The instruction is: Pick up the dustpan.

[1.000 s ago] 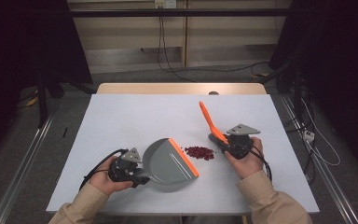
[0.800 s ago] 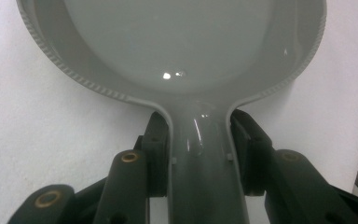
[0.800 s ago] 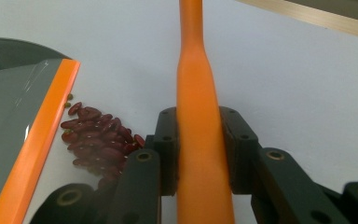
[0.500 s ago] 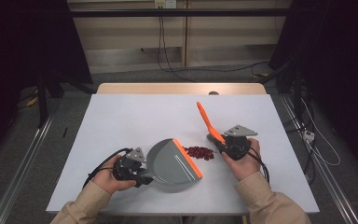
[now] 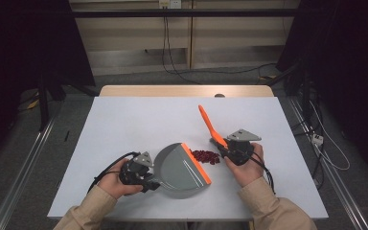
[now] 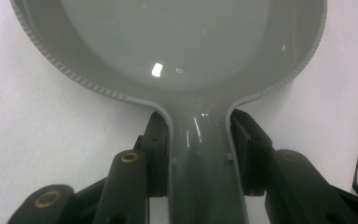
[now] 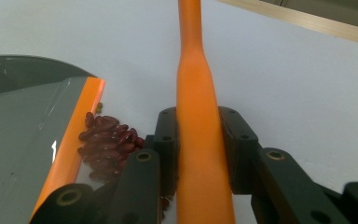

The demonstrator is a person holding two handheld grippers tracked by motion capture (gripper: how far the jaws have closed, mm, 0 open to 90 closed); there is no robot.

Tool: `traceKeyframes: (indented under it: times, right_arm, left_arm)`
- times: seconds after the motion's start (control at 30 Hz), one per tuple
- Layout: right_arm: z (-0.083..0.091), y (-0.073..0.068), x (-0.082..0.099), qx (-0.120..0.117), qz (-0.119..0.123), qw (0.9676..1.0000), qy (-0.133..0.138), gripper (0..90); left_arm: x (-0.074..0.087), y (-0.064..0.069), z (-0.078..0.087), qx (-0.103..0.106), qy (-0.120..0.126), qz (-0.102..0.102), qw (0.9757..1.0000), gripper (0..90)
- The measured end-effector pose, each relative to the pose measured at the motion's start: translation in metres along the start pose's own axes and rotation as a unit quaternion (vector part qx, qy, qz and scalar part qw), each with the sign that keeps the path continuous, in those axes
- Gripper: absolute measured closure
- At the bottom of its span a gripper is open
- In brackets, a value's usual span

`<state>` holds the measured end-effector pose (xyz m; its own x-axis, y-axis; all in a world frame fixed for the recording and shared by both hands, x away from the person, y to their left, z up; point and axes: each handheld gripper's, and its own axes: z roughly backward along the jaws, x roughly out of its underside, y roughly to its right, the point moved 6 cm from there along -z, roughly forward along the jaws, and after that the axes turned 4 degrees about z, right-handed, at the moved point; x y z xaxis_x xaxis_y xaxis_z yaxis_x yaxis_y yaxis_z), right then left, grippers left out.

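Dark red kidney beans [image 5: 206,156] lie in a small heap on the white table [image 5: 124,124], touching the orange front lip [image 7: 72,140] of the grey plastic dustpan [image 5: 179,165] and just beside the right gripper [image 7: 200,149]. That gripper's black jaws are clamped on the long orange plastic brush handle [image 7: 198,93], which slants up and away over the table. The left gripper [image 6: 199,154] grips the dustpan's grey handle [image 6: 200,158] between its jaws, with the pan resting flat on the table, its open edge facing the beans. Both hands [image 5: 112,179] rest near the table's front edge.
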<state>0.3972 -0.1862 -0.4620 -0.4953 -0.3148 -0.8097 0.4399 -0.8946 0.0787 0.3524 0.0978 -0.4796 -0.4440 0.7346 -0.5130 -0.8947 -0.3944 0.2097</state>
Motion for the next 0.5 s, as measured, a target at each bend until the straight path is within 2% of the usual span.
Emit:
traceKeyframes:
  times: [0.13, 0.23, 0.3, 0.5]
  right_arm:
    - [-0.001, -0.004, -0.001, -0.004, -0.001, 1.0000, 0.002, 71.1]
    - [-0.003, -0.010, -0.003, -0.022, -0.013, 0.9996, 0.008, 71.1]
    - [-0.004, -0.013, -0.004, -0.017, -0.004, 0.9998, 0.009, 71.1]
    - [-0.008, -0.023, -0.007, -0.020, 0.003, 0.9997, 0.014, 71.0]
  left_arm:
    - [-0.002, 0.000, -0.002, 0.004, -0.002, -0.002, 1.0000, 62.6]
    - [-0.004, 0.000, -0.003, 0.006, 0.000, 0.000, 1.0000, 62.6]
    - [-0.004, 0.000, -0.003, 0.007, -0.002, -0.002, 1.0000, 62.6]
    - [-0.005, -0.001, -0.004, 0.009, -0.001, 0.000, 1.0000, 62.6]
